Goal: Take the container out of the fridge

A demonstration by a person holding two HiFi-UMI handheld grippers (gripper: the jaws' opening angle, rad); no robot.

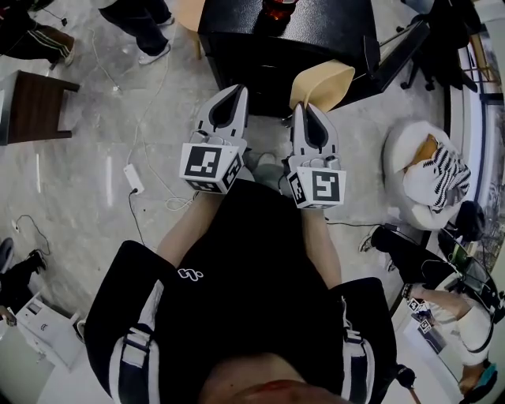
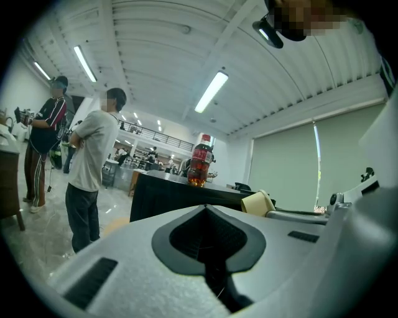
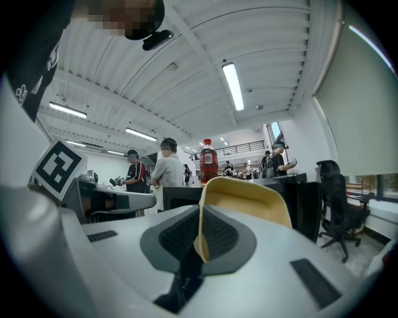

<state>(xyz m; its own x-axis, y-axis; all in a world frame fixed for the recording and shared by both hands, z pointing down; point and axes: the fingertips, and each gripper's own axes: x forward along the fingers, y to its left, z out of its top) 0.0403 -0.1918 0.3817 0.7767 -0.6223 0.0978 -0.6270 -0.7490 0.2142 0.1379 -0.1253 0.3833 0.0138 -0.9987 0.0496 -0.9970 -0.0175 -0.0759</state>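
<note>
A pale yellow container (image 1: 323, 83) is clamped by its rim in my right gripper (image 1: 304, 107), which is shut on it; in the right gripper view the container (image 3: 249, 199) rises from between the jaws of that gripper (image 3: 198, 243). My left gripper (image 1: 237, 91) is beside it, shut on nothing, and its jaws meet in the left gripper view (image 2: 210, 251). Both grippers are held close to the person's body. Just ahead stands the low black fridge (image 1: 268, 47) with a cola bottle (image 1: 276, 9) on top. A dark panel (image 1: 398, 55) juts out at the fridge's right.
People stand behind the fridge (image 2: 93, 168). A brown table (image 1: 31, 102) is at the left, and cables with a white adapter (image 1: 132, 177) lie on the floor. A white bundle (image 1: 426, 166) lies at the right. An office chair (image 3: 336, 205) stands to the right.
</note>
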